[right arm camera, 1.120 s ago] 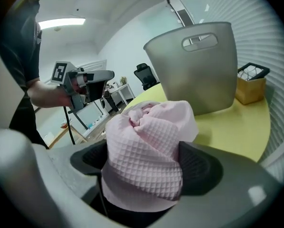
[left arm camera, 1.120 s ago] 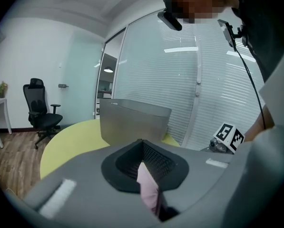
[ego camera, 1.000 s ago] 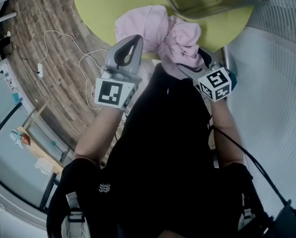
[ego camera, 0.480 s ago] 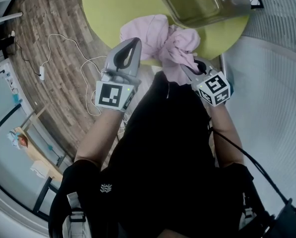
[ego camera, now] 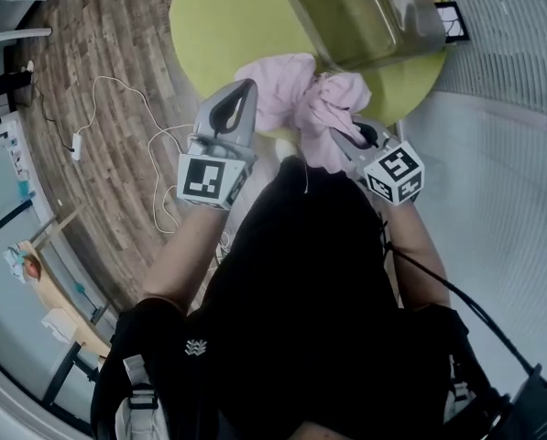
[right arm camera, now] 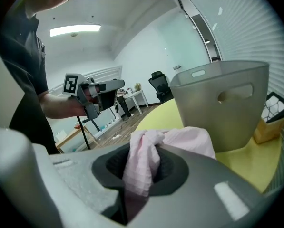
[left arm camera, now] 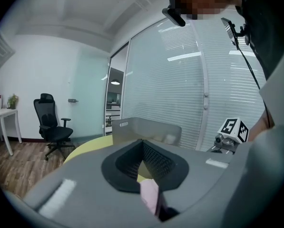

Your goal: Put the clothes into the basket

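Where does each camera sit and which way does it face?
Head view: on the person's head, looking steeply down at black torso, forearms, left gripper, right gripper, pink cloth, yellow-green table.
Left gripper view: on the left gripper, along jaws shut on the cloth, toward the basket; the person's torso at right.
Right gripper view: on the right gripper, its jaws have just been closing on the cloth, toward the basket; left forearm shows.
Both gripper views share basket and cloth.

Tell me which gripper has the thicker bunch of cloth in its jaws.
The right gripper: a thick twist of the pink cloth fills its jaws, which have just been closing on it. The left gripper pinches only a thin edge.
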A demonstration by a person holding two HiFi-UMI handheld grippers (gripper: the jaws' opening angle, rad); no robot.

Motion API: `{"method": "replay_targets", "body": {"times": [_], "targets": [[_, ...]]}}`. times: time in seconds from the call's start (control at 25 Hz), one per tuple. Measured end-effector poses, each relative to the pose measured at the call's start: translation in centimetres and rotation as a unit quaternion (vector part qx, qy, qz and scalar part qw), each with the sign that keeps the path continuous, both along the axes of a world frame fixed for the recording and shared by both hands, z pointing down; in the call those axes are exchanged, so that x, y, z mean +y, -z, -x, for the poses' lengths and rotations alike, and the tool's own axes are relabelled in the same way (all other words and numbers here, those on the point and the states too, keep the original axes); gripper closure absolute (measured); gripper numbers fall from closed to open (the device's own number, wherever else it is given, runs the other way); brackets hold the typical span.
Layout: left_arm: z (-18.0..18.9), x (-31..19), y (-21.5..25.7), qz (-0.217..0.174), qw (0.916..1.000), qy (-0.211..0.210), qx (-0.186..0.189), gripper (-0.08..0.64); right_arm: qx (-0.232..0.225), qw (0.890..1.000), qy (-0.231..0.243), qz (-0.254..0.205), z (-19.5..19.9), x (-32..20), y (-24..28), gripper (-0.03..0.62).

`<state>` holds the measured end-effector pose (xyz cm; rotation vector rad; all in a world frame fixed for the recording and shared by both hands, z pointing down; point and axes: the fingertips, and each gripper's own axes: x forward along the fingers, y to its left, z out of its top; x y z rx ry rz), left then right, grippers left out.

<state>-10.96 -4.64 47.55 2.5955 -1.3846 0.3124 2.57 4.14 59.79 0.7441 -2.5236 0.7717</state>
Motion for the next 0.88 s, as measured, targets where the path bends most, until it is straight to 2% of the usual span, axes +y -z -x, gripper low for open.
{"method": "replay_targets", "body": {"times": [0.4, 0.88], "targets": [[0.3, -0.8, 3.6, -0.037, 0.9990, 0.012, 0.019, 0.554, -0.036, 0.998, 0.009, -0.041, 0.8, -1.6, 6.6, 0.517], [1.3, -1.4, 7.1, -0.081, 0.9962, 0.019, 0.027, 0.554, -0.047, 0.993, 0.007, -0.111, 0.8, -3.1, 13.7, 0.520]]}}
